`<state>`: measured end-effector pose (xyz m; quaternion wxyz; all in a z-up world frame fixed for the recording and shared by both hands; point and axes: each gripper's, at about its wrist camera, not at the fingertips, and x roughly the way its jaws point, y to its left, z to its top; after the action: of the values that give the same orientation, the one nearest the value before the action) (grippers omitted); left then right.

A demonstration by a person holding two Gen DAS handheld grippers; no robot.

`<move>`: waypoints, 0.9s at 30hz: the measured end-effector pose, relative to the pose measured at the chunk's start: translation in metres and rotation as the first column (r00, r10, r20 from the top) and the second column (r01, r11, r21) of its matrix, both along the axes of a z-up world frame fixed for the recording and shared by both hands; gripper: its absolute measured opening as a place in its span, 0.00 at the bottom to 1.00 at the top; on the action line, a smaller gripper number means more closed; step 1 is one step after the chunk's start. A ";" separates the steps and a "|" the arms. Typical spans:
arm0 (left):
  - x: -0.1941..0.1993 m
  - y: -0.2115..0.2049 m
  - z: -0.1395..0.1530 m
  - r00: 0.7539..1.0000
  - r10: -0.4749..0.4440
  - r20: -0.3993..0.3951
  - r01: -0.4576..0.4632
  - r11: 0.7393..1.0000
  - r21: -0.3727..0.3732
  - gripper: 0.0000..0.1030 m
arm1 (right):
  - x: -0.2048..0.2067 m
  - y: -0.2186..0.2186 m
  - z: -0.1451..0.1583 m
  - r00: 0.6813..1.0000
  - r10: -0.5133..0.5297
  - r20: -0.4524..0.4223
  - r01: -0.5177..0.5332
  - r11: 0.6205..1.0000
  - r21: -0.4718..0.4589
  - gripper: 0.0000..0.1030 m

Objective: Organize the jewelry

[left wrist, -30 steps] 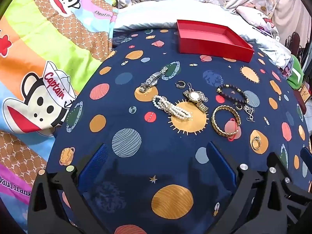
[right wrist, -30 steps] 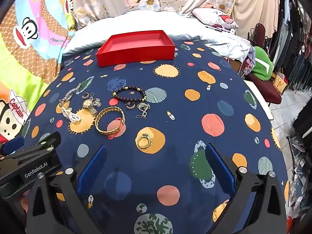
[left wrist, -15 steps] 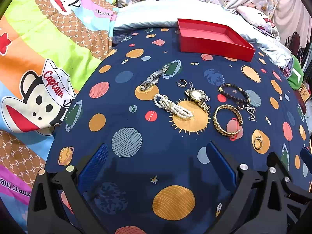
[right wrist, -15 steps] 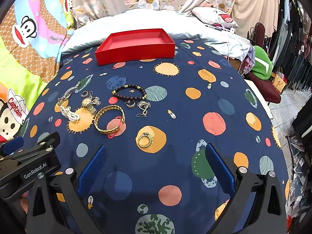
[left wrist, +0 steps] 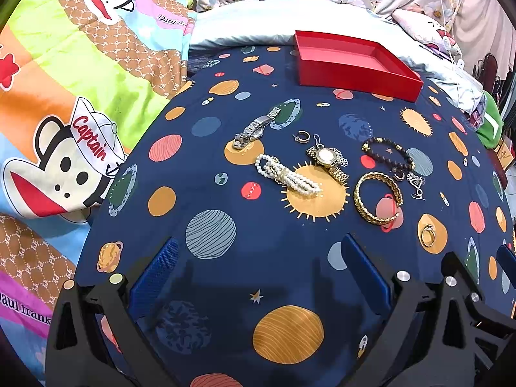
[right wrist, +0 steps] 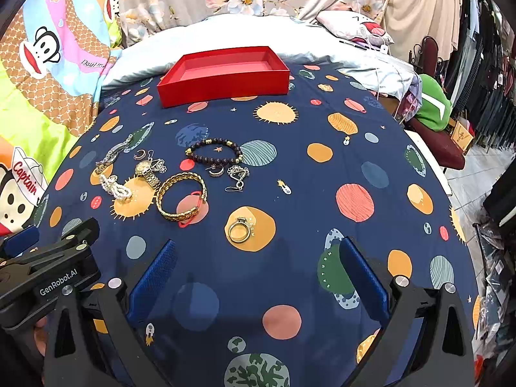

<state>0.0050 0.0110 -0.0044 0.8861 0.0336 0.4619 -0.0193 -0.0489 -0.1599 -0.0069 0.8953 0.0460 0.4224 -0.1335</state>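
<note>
Left gripper [left wrist: 258,267]: drawn slightly back; jewelry sits lower in its view.
Right gripper [right wrist: 256,266]: eased slightly forward toward the gold ring [right wrist: 239,229].

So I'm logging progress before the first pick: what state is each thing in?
Red box: open, empty.
Gold bangle: on the cloth, not boxed.
Pearl bracelet: on the cloth.
Gold watch: lying flat.
Gold ring: on the cloth.
Left gripper: open, empty.
Right gripper: open, empty.
</note>
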 end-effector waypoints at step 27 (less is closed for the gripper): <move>-0.004 -0.003 0.030 1.000 0.025 0.009 -0.025 0.999 0.026 0.95 | 0.003 -0.003 0.031 0.999 0.023 0.031 -0.024 0.999 0.025 0.95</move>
<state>0.0013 0.0080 0.0260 0.8878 0.0394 0.4585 -0.0019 -0.0458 -0.1629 0.0245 0.9026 0.0544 0.4107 -0.1168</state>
